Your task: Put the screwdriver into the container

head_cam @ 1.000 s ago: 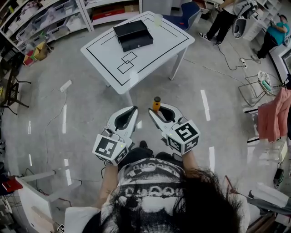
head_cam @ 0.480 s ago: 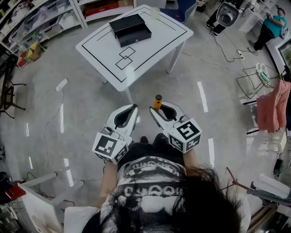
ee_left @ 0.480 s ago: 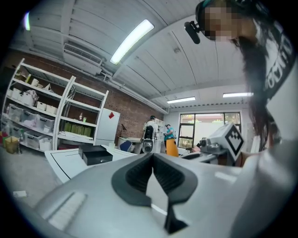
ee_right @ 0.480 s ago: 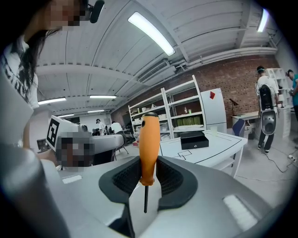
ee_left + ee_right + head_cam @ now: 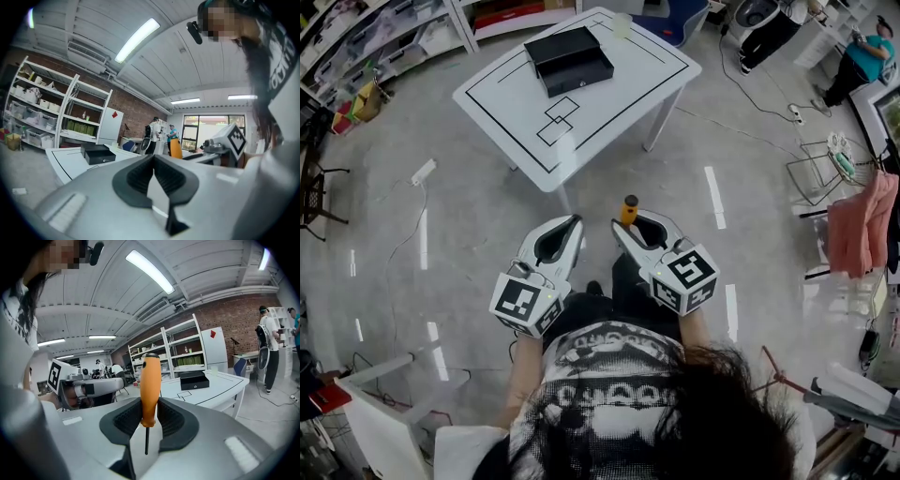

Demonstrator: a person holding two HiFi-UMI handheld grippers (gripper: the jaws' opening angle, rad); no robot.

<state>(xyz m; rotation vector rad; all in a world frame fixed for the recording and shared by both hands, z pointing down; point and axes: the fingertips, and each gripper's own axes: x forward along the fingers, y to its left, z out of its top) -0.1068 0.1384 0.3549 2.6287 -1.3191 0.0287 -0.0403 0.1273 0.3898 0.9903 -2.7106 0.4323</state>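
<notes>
Upright between the clamped pads of the right gripper [image 5: 625,225] stands the screwdriver [image 5: 629,208], orange handle up and thin shaft pointing down, just below the centre of the head view. Beside it, the left gripper [image 5: 577,223] has its jaws pressed together on nothing. Well apart, at upper centre, the black container [image 5: 569,59] sits on the far part of a white table [image 5: 609,103] marked with black lines. Grey floor [image 5: 487,216] lies between the grippers and the table. A power strip [image 5: 423,172] lies on it at left. Shelves [image 5: 384,47] fill the upper left, a pink cloth [image 5: 862,234] hangs at the right edge, and a person [image 5: 861,56] stands at upper right.
</notes>
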